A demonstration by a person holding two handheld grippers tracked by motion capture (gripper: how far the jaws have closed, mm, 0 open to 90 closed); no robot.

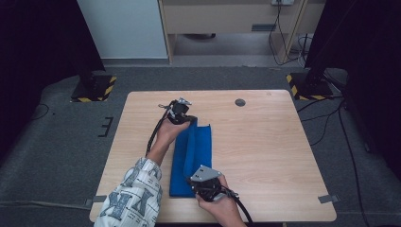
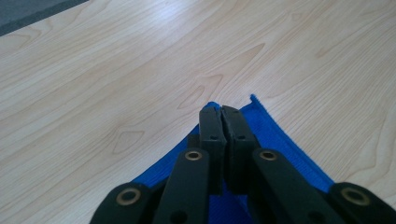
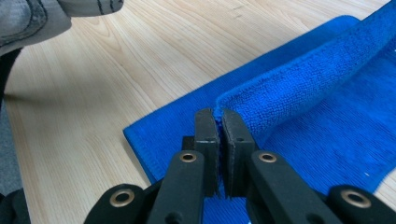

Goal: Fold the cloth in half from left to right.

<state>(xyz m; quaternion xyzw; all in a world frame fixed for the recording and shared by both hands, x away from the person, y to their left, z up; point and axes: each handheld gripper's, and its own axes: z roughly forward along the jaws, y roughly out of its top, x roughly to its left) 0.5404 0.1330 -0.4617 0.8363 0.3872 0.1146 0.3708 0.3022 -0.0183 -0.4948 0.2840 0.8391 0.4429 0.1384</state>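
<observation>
Wooden table [image 1: 265, 142] on grey carpet [image 1: 56, 142].

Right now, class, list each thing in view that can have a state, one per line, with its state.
Towel: blue, partly folded, one long edge lifted off the table, the rest flat on it.
Left gripper: shut on the towel's far corner.
Right gripper: shut on the towel's near corner.
Table: flat, light wood, bearing the towel.

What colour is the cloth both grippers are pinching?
Bright blue cloth, plain with no pattern; the right gripper view shows it best.
</observation>
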